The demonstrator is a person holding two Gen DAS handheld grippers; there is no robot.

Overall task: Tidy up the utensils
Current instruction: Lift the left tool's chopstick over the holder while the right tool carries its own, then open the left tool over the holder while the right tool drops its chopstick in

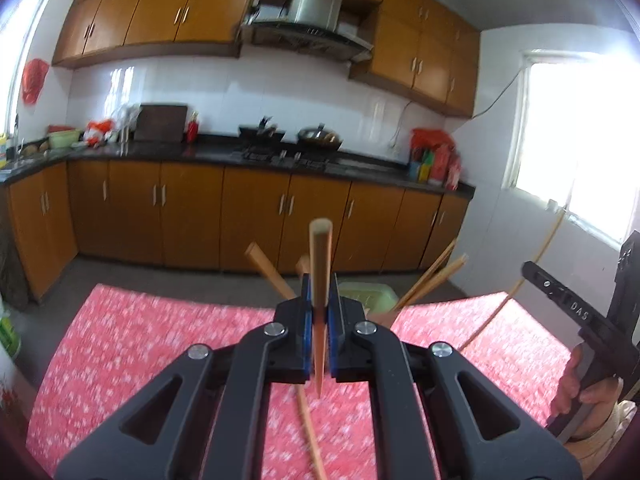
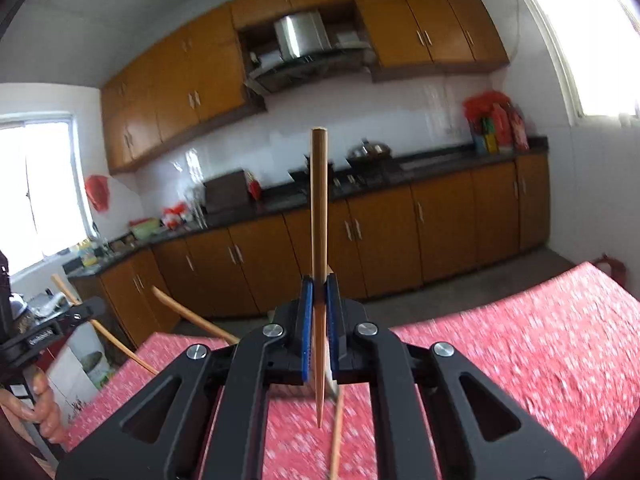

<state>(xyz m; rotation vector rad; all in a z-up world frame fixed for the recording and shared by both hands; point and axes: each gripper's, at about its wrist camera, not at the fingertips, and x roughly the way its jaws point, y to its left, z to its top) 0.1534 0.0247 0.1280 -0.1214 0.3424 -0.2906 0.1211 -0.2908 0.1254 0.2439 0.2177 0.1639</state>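
Note:
My left gripper [image 1: 319,292] is shut on a wooden chopstick [image 1: 320,264] that stands upright, thin end down, above the red flowered tablecloth [image 1: 140,340]. Just behind it a green holder [image 1: 364,296] has several chopsticks [image 1: 432,280] leaning out. One loose chopstick [image 1: 308,432] lies on the cloth below. My right gripper [image 2: 319,292] is shut on another upright chopstick [image 2: 320,208], with a loose chopstick [image 2: 338,432] under it. The right gripper's body [image 1: 580,312] and a hand [image 1: 580,388] show at the edge of the left wrist view.
Past the table's far edge [image 1: 240,300] is bare floor, then brown cabinets [image 1: 256,208] under a dark counter with a stove and wok [image 1: 320,136]. Bright windows [image 1: 580,140] stand at the right. A white bucket [image 2: 88,360] sits beside the table's left corner.

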